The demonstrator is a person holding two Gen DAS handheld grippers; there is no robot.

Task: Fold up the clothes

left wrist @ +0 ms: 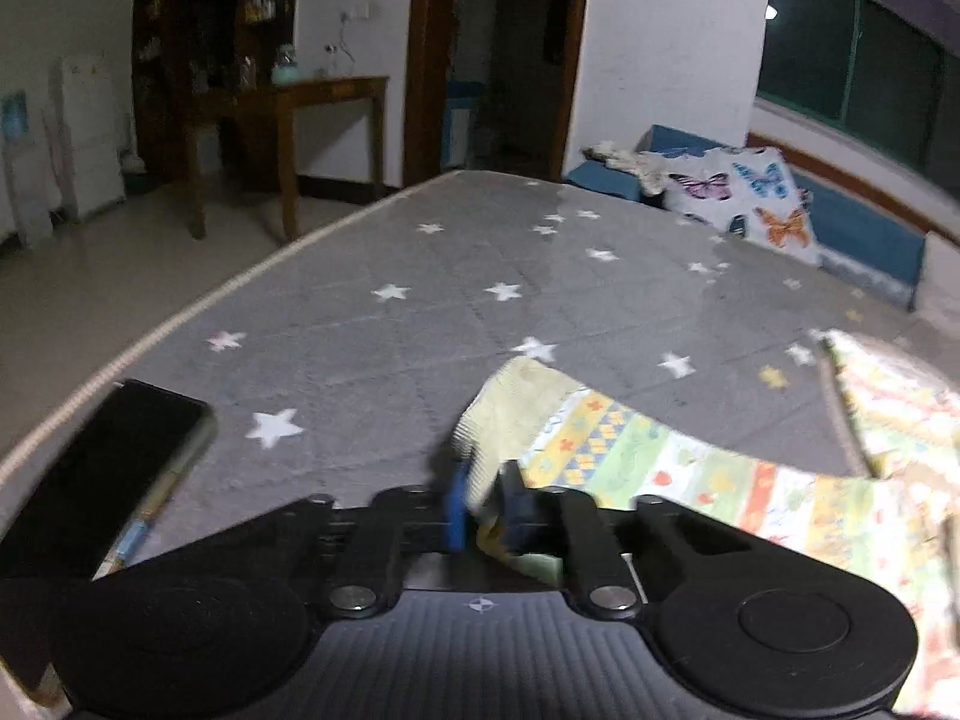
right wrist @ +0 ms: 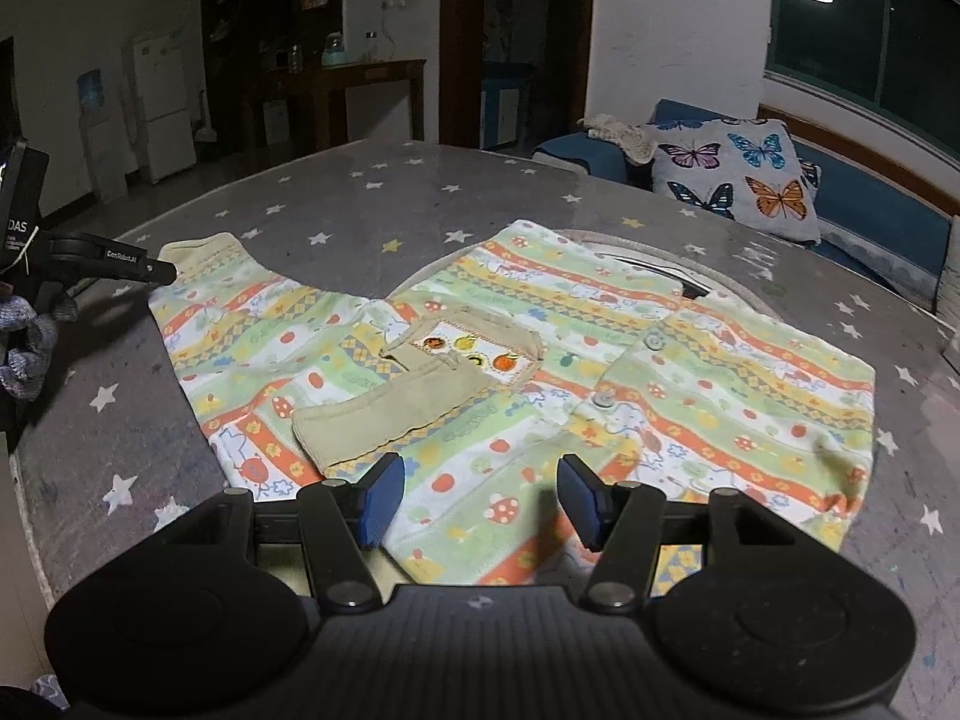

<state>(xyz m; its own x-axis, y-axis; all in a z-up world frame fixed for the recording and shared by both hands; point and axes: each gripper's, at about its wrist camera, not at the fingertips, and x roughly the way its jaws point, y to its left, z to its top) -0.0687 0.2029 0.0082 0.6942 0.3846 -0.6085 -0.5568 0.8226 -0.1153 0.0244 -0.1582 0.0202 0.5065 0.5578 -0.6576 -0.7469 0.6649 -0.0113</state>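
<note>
A child's striped shirt (right wrist: 516, 372) in yellow, green and orange lies spread on the grey star-patterned bed (right wrist: 372, 204), one beige-cuffed sleeve folded across its chest. In the left wrist view my left gripper (left wrist: 486, 504) is shut on the ribbed cuff of the other sleeve (left wrist: 510, 408), and the fabric runs between its blue pads. The right wrist view shows that gripper's fingers (right wrist: 144, 270) at the cuff (right wrist: 204, 249) on the far left. My right gripper (right wrist: 483, 504) stands open low over the shirt's near hem, with only flat cloth beneath its pads.
A black phone (left wrist: 120, 450) lies on the bed near its left edge (left wrist: 180, 312). A butterfly pillow (right wrist: 738, 174) leans on a blue bench (right wrist: 870, 204) at the back right. A wooden table (left wrist: 312, 96) stands on the floor beyond the bed.
</note>
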